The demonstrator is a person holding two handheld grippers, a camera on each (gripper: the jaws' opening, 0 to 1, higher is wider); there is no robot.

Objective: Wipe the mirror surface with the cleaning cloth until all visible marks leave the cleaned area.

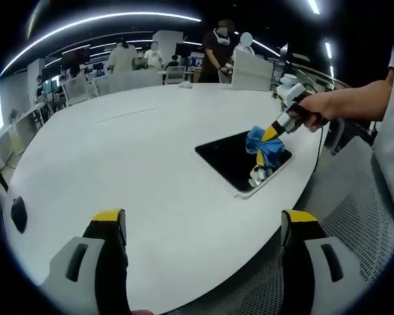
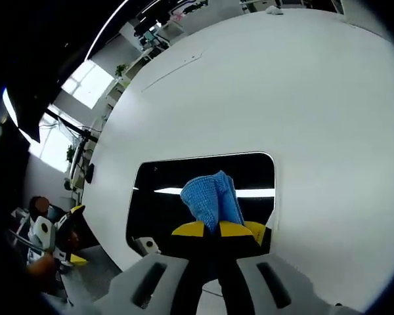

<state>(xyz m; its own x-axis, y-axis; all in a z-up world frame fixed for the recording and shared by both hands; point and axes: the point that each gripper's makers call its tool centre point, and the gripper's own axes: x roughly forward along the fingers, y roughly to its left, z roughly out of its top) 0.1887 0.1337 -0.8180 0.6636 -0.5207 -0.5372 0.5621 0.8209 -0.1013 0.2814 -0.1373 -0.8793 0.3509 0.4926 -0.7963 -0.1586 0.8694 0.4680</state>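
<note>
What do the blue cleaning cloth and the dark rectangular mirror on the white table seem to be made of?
The blue cleaning cloth looks like soft microfibre or terry: its surface is nubbly and matte, and it bunches into folds. The dark rectangular mirror looks like polished glass in a thin pale frame: it reflects a sharp strip of ceiling light. The white table is smooth with a faint sheen, perhaps laminate.
</note>
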